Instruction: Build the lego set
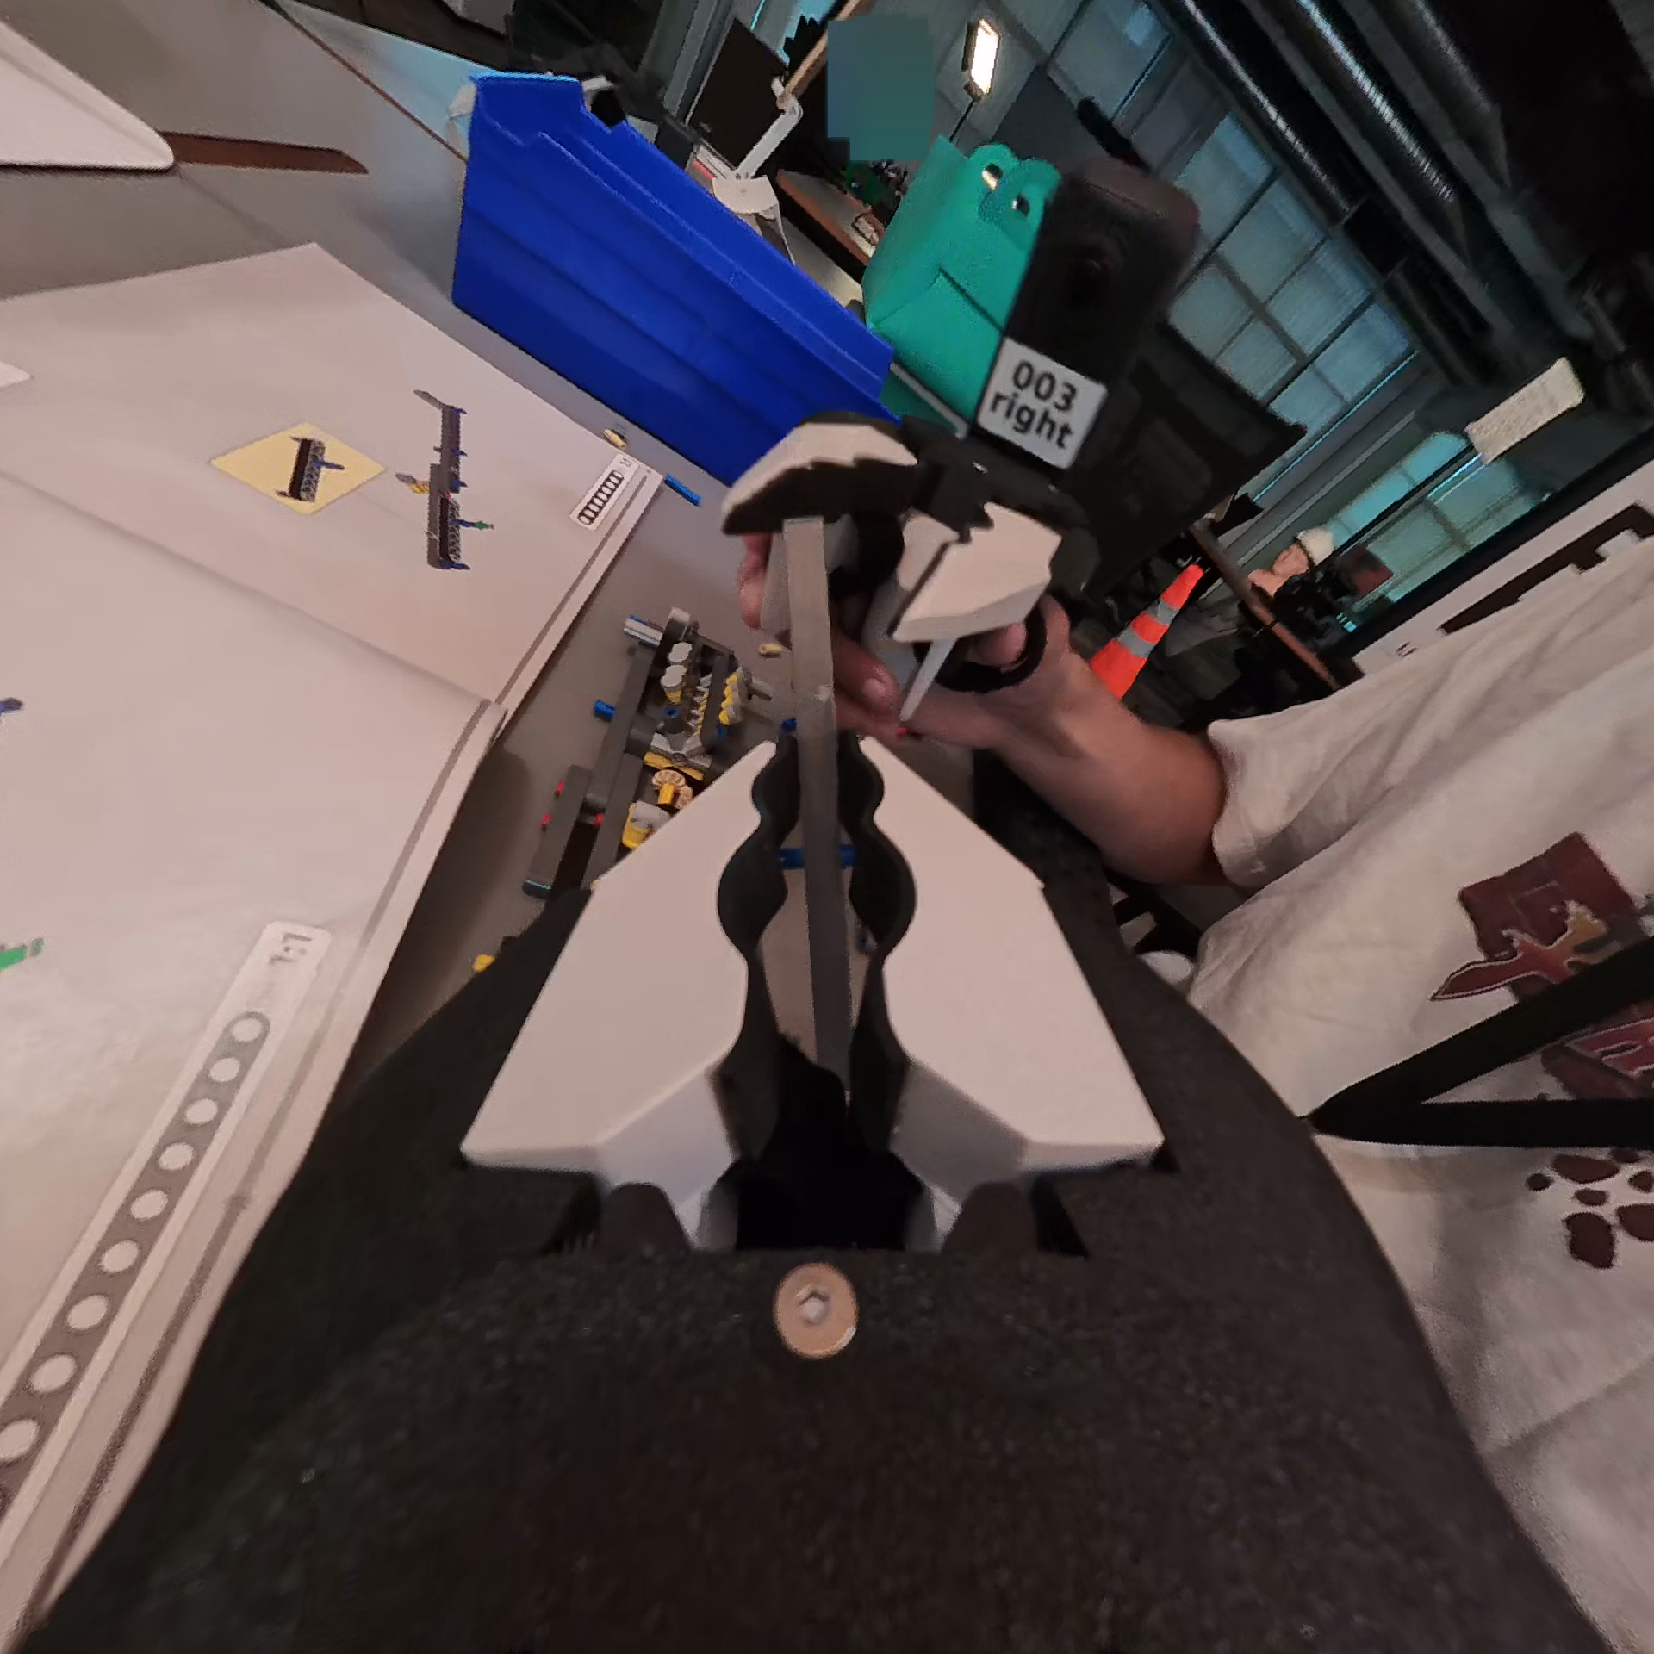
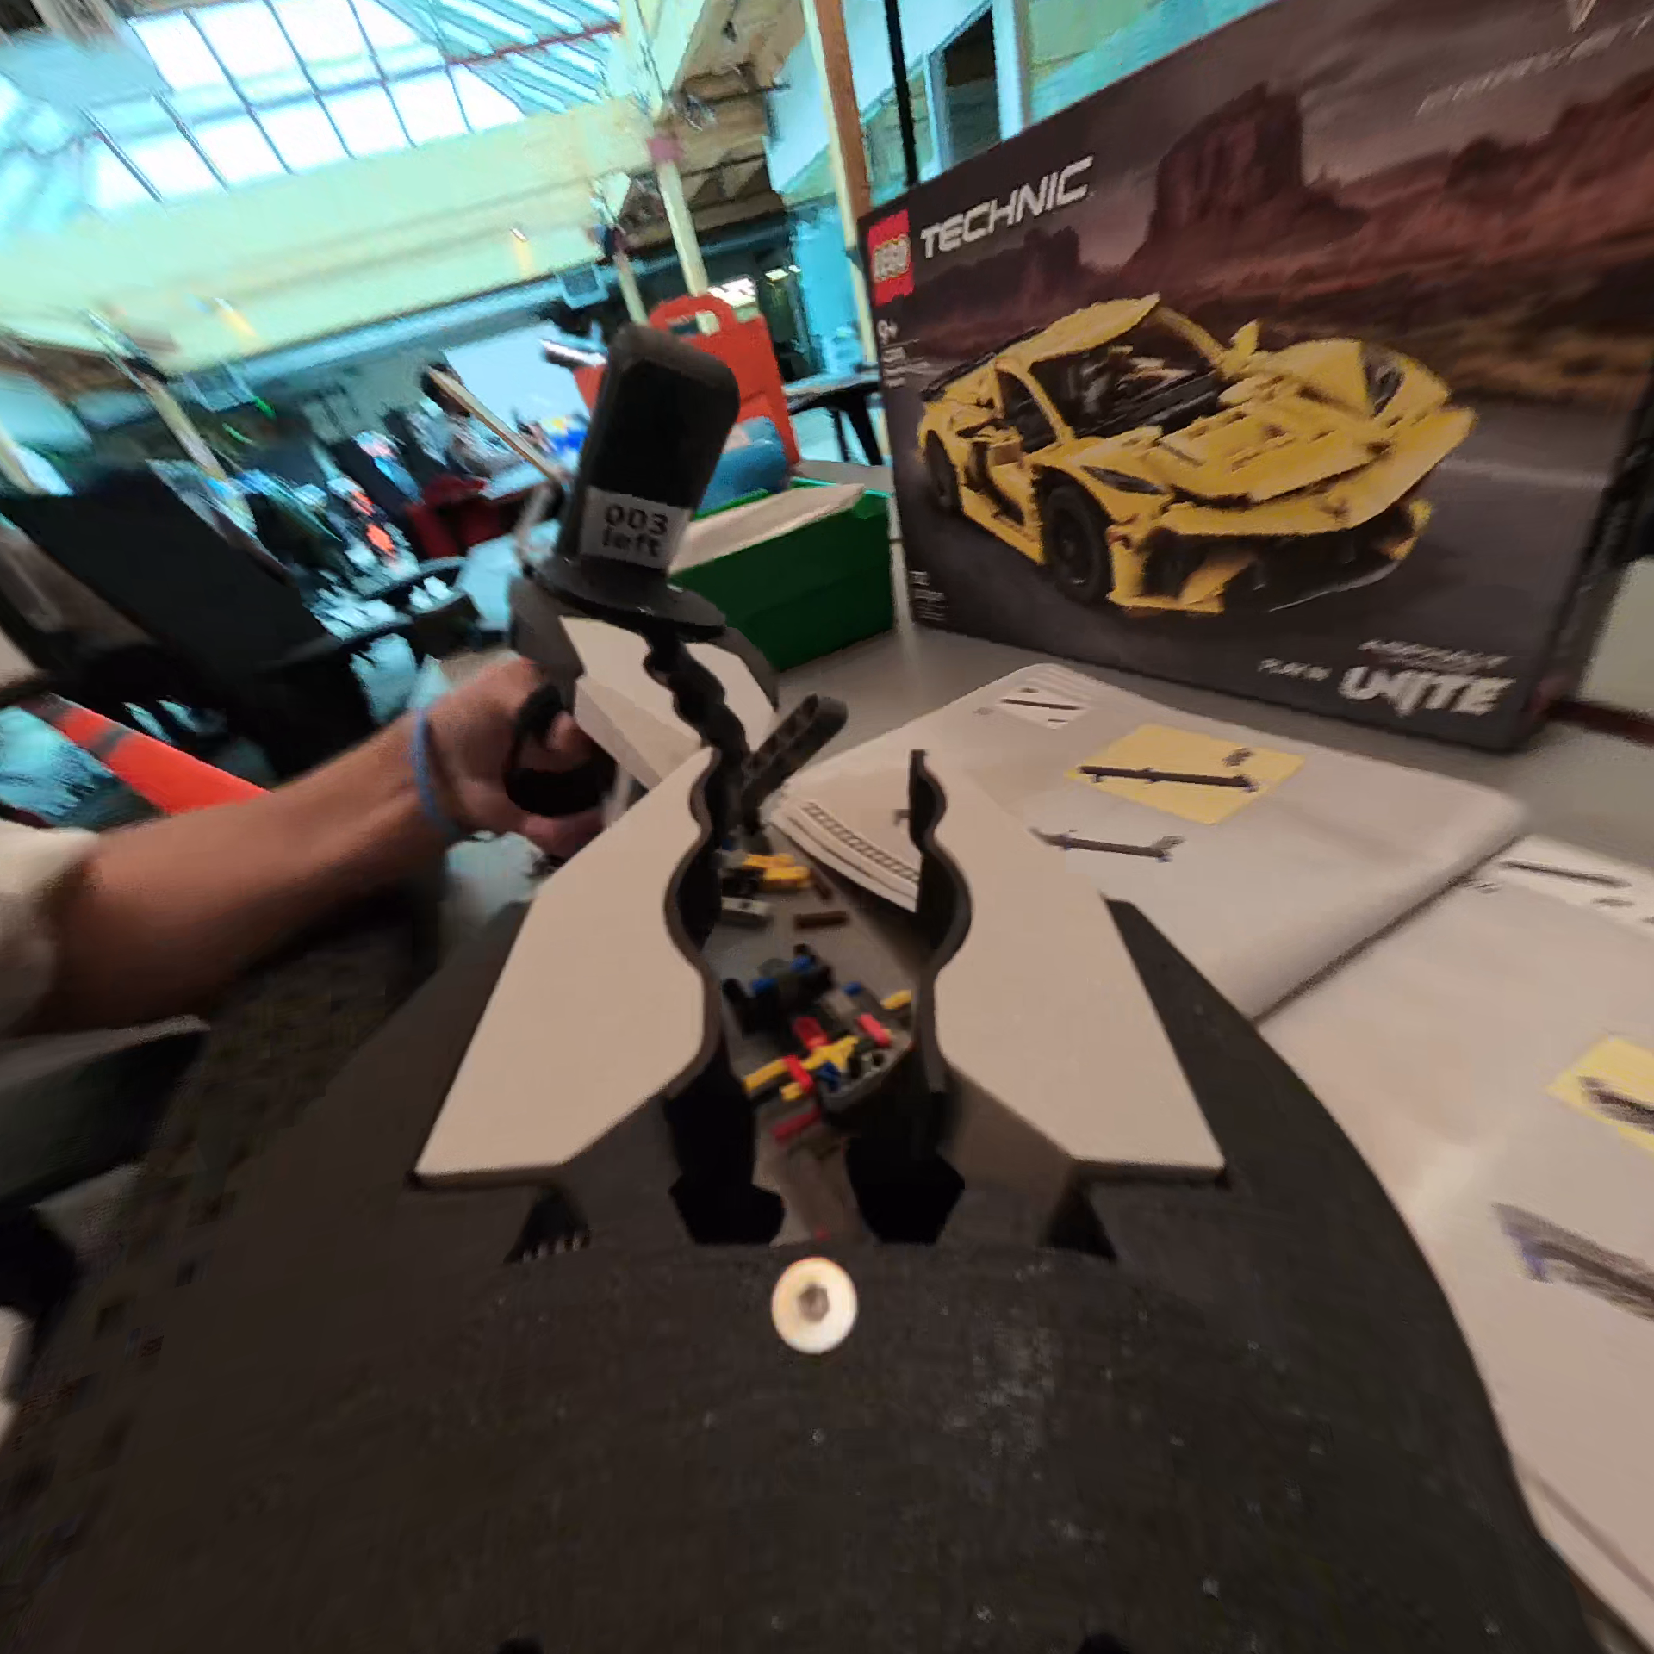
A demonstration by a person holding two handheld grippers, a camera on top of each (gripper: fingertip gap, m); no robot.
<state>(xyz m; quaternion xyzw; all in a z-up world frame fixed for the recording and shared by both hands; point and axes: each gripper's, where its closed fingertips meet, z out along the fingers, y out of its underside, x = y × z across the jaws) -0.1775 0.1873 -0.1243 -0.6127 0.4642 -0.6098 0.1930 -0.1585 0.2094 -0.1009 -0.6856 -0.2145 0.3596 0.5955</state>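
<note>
grey beam [image 1: 819,805] is seen clamped between the fingers of the left gripper [image 1: 819,779] in the left wrist view, its far end up by the right gripper [image 1: 882,555], whose jaws look parted. a half-built model [image 1: 667,743] lies on the table [image 1: 573,626] beside the instruction book [image 1: 268,582].

in the right wrist view the right gripper [image 2: 814,788] is held wide open, nothing in it, above loose pieces [image 2: 814,1038]. the beam [image 2: 788,734] is gripped at the left gripper [image 2: 716,743]. a beam-fitting step is judged; next, a steady grasp and alignment are called for.
</note>
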